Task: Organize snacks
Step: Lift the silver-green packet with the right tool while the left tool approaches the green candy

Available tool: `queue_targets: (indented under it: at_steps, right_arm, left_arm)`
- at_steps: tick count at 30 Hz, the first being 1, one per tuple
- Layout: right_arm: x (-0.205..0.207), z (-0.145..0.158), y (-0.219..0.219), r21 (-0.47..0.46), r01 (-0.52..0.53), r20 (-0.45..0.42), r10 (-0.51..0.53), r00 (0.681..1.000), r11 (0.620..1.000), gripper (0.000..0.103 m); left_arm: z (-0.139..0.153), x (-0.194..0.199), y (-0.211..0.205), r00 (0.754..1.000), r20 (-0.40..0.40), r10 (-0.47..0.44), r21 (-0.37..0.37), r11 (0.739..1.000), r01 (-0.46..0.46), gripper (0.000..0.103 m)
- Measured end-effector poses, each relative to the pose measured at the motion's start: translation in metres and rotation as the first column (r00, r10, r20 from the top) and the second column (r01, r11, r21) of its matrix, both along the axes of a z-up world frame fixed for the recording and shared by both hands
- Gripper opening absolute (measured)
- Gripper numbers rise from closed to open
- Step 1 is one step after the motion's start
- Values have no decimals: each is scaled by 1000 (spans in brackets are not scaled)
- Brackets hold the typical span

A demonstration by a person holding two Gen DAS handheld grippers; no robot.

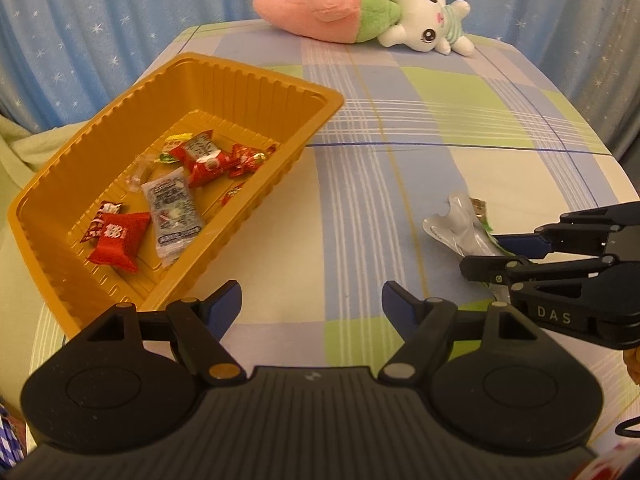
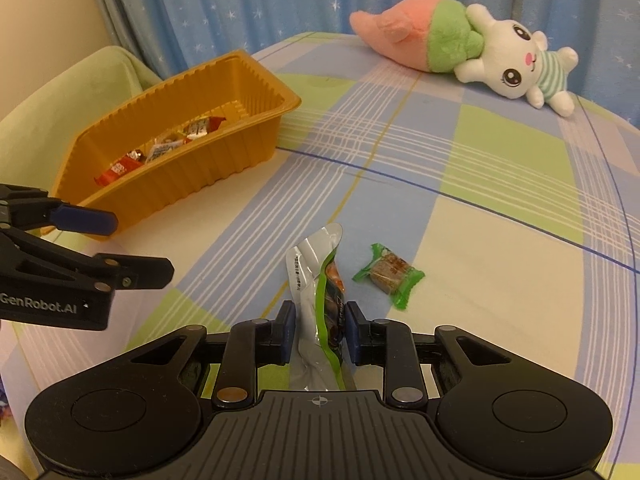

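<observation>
In the left wrist view, the left gripper (image 1: pixel 312 300) hovers with jaws spread and empty at bottom centre, beside the orange tray (image 1: pixel 256 80) at left, which already holds several wrapped snacks (image 1: pixel 176 200). In the right wrist view, the right gripper (image 2: pixel 320 326) pinches a silver-and-green snack packet (image 2: pixel 320 280) at lower centre (a green-wrapped candy (image 2: pixel 390 274) lies just beside it on the checked cloth (image 2: pixel 480 160)). The pick-up step seems in hand; next comes carrying the packet to the tray at upper left.

A home bedroom: checked bedsheet (image 2: pixel 460 184), plush rabbit (image 2: pixel 512 68), starry curtain (image 2: pixel 240 4).
</observation>
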State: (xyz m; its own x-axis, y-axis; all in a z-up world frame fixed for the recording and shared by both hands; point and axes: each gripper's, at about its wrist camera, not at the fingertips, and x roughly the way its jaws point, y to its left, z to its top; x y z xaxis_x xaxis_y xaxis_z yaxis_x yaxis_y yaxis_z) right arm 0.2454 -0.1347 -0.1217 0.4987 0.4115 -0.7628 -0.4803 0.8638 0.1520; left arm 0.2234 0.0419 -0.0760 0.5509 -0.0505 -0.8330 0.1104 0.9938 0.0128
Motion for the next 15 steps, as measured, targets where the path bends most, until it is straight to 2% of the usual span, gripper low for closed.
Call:
queue_targets:
  at_steps: [8,15]
  right_arm:
    - [-13,10,-35,46,123,-5,-123,992,991,27]
    - [-23,12,-78,72,278,-42,-276,960,958,27]
  left_arm:
    - [-2,1,-30,992,26,-124,-12,992,124,75]
    - [-11,11,-67,961,64,-268,23,964,267,75]
